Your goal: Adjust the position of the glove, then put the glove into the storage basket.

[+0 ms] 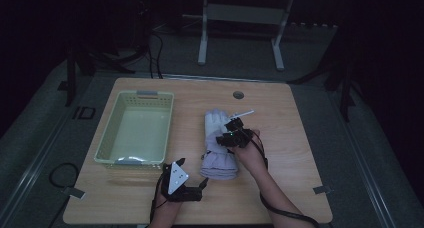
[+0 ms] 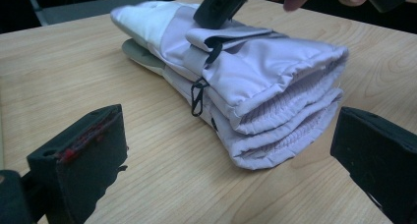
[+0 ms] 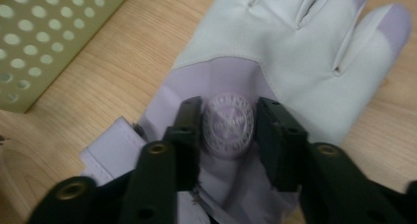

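Note:
A pair of pale lilac and white gloves (image 1: 218, 145) lies stacked on the wooden table, cuffs toward the person. My right gripper (image 1: 234, 126) points down onto the top glove (image 3: 295, 52). In the right gripper view its jaws (image 3: 228, 111) stand apart on either side of the round embossed logo (image 3: 228, 123), so it is open and grips nothing. My left gripper (image 1: 194, 172) sits low on the table just short of the cuffs, open wide. In the left gripper view the folded cuffs (image 2: 275, 111) lie ahead between its jaws without touching them. A small black clip (image 2: 197, 97) hangs at the gloves' side.
A pale green perforated basket (image 1: 107, 138) stands on the left half of the table, its corner also in the right gripper view (image 3: 39, 37). A round cable hole (image 1: 238, 95) sits near the far edge. Bare tabletop (image 1: 295, 138) lies to the right of the gloves.

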Tool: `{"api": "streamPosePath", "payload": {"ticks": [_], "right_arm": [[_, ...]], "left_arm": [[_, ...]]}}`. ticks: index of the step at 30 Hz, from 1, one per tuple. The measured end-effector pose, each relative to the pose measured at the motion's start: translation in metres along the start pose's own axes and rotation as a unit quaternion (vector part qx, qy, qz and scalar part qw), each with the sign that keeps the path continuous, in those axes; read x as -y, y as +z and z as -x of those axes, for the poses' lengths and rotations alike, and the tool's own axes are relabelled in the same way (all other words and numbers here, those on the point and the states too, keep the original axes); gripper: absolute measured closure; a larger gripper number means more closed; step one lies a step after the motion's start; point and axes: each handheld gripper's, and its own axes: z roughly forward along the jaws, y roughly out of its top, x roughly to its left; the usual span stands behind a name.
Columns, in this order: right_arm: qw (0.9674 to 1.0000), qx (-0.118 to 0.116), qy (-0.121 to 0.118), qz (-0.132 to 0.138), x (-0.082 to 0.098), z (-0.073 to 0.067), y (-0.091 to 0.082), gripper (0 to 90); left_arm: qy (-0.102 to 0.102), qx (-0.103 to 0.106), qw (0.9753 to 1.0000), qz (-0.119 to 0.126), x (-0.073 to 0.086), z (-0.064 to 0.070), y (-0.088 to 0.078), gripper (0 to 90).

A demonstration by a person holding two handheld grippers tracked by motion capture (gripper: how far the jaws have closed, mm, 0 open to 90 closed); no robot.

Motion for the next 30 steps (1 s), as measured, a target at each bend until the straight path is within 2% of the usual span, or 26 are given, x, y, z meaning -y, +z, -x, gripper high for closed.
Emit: {"api": "streamPosePath", "payload": {"ticks": [3, 5, 9, 11, 13, 14, 16, 17, 18, 21, 23, 25, 26, 28, 30], "right_arm": [[0.9997, 0.001, -0.023, 0.011, 0.001, -0.001, -0.005, 44.8], [0.9993, -0.004, -0.030, 0.023, 0.003, 0.001, -0.011, 37.2], [0.9983, -0.024, -0.039, 0.037, 0.007, 0.008, -0.020, 25.0], [0.9964, -0.045, -0.052, 0.049, 0.011, 0.013, -0.025, 15.0], [0.9956, -0.051, -0.059, 0.052, 0.012, 0.014, -0.026, 12.8], [0.9940, -0.049, -0.075, 0.062, 0.017, 0.017, -0.030, 13.3], [0.9917, -0.058, -0.087, 0.075, 0.021, 0.020, -0.034, 14.1], [0.9892, -0.062, -0.097, 0.090, 0.023, 0.021, -0.037, 14.3], [0.9884, -0.063, -0.103, 0.092, 0.024, 0.022, -0.038, 14.2], [0.9842, -0.060, -0.120, 0.115, 0.029, 0.025, -0.045, 14.3], [0.9816, -0.055, -0.128, 0.130, 0.032, 0.026, -0.048, 14.3], [0.9815, -0.061, -0.133, 0.124, 0.035, 0.027, -0.051, 14.5], [0.9820, -0.059, -0.132, 0.121, 0.036, 0.028, -0.052, 14.5], [0.9847, -0.063, -0.116, 0.114, 0.038, 0.030, -0.053, 12.5], [0.9864, -0.063, -0.101, 0.113, 0.040, 0.033, -0.052, 11.3]], "left_arm": [[0.002, 0.001, 1.0000, -0.003, 0.000, 0.000, 0.000, 0.4], [0.004, 0.003, 1.0000, -0.006, 0.000, 0.001, 0.000, 0.4], [0.009, 0.006, 0.9999, -0.010, -0.001, 0.001, 0.001, 0.4], [0.009, 0.007, 0.9999, -0.011, -0.001, 0.002, 0.001, 0.4], [0.011, 0.008, 0.9998, -0.013, -0.001, 0.002, 0.001, 0.4], [0.011, 0.013, 0.9997, -0.017, -0.001, 0.002, 0.002, 0.4], [0.008, 0.029, 0.9992, -0.026, -0.003, 0.002, 0.003, 0.4], [0.009, 0.032, 0.9991, -0.027, -0.004, 0.002, 0.002, 0.4], [0.008, 0.040, 0.9989, -0.026, -0.006, 0.003, 0.001, 0.4], [0.024, 0.047, 0.9984, -0.019, -0.017, 0.004, -0.004, 0.4], [0.011, 0.053, 0.9985, -0.009, -0.026, 0.002, -0.007, 0.4], [-0.006, 0.048, 0.9988, -0.009, -0.035, -0.002, -0.010, 0.4], [-0.018, 0.048, 0.9985, -0.017, -0.039, -0.004, -0.010, 0.4], [-0.051, 0.063, 0.9963, -0.027, -0.047, -0.009, -0.009, 0.5], [-0.051, 0.054, 0.9955, -0.058, -0.056, -0.010, -0.004, 0.4]]}}
